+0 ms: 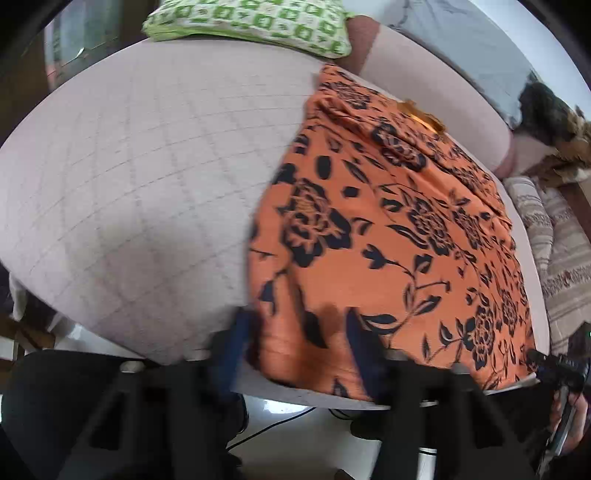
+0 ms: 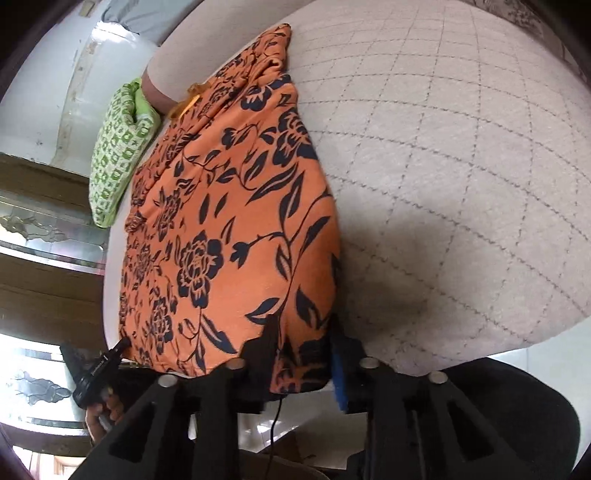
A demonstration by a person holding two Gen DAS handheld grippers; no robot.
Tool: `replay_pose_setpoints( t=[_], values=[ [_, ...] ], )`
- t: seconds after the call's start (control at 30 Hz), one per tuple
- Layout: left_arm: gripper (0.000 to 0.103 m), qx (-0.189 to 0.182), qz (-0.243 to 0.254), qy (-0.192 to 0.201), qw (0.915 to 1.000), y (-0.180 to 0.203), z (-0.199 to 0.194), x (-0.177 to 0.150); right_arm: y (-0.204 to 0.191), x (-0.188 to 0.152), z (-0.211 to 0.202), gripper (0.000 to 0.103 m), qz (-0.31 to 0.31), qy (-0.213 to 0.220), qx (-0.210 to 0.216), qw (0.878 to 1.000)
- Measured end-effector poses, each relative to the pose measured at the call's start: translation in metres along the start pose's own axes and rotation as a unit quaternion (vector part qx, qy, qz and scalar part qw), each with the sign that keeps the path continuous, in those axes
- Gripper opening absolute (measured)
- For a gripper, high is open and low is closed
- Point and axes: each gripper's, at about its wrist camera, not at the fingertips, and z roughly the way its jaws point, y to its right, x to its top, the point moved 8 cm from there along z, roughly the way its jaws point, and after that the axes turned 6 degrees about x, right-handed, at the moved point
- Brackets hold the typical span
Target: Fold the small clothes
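Note:
An orange garment with a dark blue flower print (image 1: 388,229) lies spread flat on a pale quilted bed cover (image 1: 140,177). My left gripper (image 1: 299,332) is open, its fingers set either side of the garment's near left corner at the bed edge. In the right wrist view the same garment (image 2: 229,229) lies on the cover (image 2: 461,184). My right gripper (image 2: 303,354) has its jaws close together around the garment's near right corner, with cloth between them. The other gripper shows at the garment's far near corner in each view.
A green and white patterned pillow (image 1: 251,22) lies at the head of the bed, and it also shows in the right wrist view (image 2: 118,147). A striped beige cloth (image 1: 554,251) lies to the right of the bed. The white floor (image 1: 280,410) with a cable is below the bed edge.

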Motion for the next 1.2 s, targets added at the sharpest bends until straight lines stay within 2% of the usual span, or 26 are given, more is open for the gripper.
replay_pose_setpoints(
  t=[0.07, 0.1, 0.13, 0.2, 0.3, 0.37, 0.43, 0.5, 0.57, 0.63, 0.73, 0.83, 0.87, 0.97, 1.1, 1.13, 1.2],
  values=[
    [0.058, 0.021, 0.022, 0.003, 0.9995, 0.005, 0.002, -0.002, 0.002, 0.002, 0.001, 0.031, 0.01, -0.002, 0.006, 1.0],
    [0.047, 0.028, 0.024, 0.005, 0.9993, 0.005, 0.002, -0.002, 0.002, 0.002, 0.001, 0.031, 0.011, -0.002, 0.007, 1.0],
    [0.012, 0.034, 0.027, 0.004, 0.9991, 0.005, 0.003, -0.001, 0.001, 0.003, 0.001, 0.027, 0.008, -0.002, 0.013, 1.0],
    [0.011, -0.009, 0.005, -0.007, 0.9999, 0.004, -0.001, 0.002, -0.001, 0.004, -0.001, 0.014, 0.01, 0.002, 0.028, 1.0],
    [0.011, -0.025, 0.004, 0.035, 0.9991, 0.008, -0.032, 0.016, -0.018, 0.011, -0.021, 0.014, 0.014, 0.038, 0.082, 0.996],
    [0.011, -0.035, 0.001, 0.067, 0.9971, 0.013, -0.055, 0.03, -0.035, 0.025, -0.048, 0.014, 0.003, 0.082, 0.106, 0.991],
    [0.011, -0.037, -0.008, 0.079, 0.9961, 0.014, -0.059, 0.037, -0.042, 0.033, -0.06, 0.014, 0.0, 0.099, 0.116, 0.988],
    [0.011, -0.025, -0.015, 0.057, 0.9979, 0.009, -0.042, 0.035, -0.037, 0.035, -0.056, 0.014, 0.004, 0.098, 0.107, 0.989],
    [0.011, -0.008, -0.018, 0.006, 0.9998, 0.003, -0.013, 0.022, -0.023, 0.029, -0.042, 0.014, 0.025, 0.082, 0.1, 0.991],
    [0.011, 0.01, -0.023, -0.027, 0.9993, -0.004, 0.002, 0.007, -0.009, 0.02, -0.028, 0.014, 0.04, 0.063, 0.086, 0.993],
    [0.011, 0.002, -0.023, -0.017, 0.9996, -0.004, -0.004, 0.007, 0.003, 0.012, -0.016, 0.014, 0.052, 0.049, 0.074, 0.995],
    [0.011, -0.004, -0.004, 0.013, 0.9999, 0.003, -0.021, 0.017, -0.005, 0.018, -0.028, 0.014, 0.041, 0.062, 0.093, 0.993],
    [0.011, 0.002, -0.001, 0.012, 0.9999, 0.002, -0.019, 0.017, -0.007, 0.019, -0.029, 0.014, 0.035, 0.064, 0.095, 0.993],
    [0.011, 0.013, -0.021, -0.032, 0.9992, -0.003, 0.003, 0.008, 0.0, 0.018, -0.022, 0.014, 0.043, 0.054, 0.084, 0.994],
    [0.011, 0.001, 0.006, 0.006, 1.0, 0.006, -0.017, 0.017, -0.008, 0.015, -0.022, 0.014, 0.034, 0.048, 0.097, 0.994],
    [0.011, 0.004, 0.014, 0.007, 0.9999, 0.008, -0.017, 0.018, -0.012, 0.017, -0.023, 0.014, 0.029, 0.048, 0.099, 0.993],
    [0.011, 0.001, 0.006, -0.017, 0.9998, 0.005, -0.011, 0.019, -0.013, 0.02, -0.022, 0.014, 0.028, 0.042, 0.102, 0.994]
  ],
)
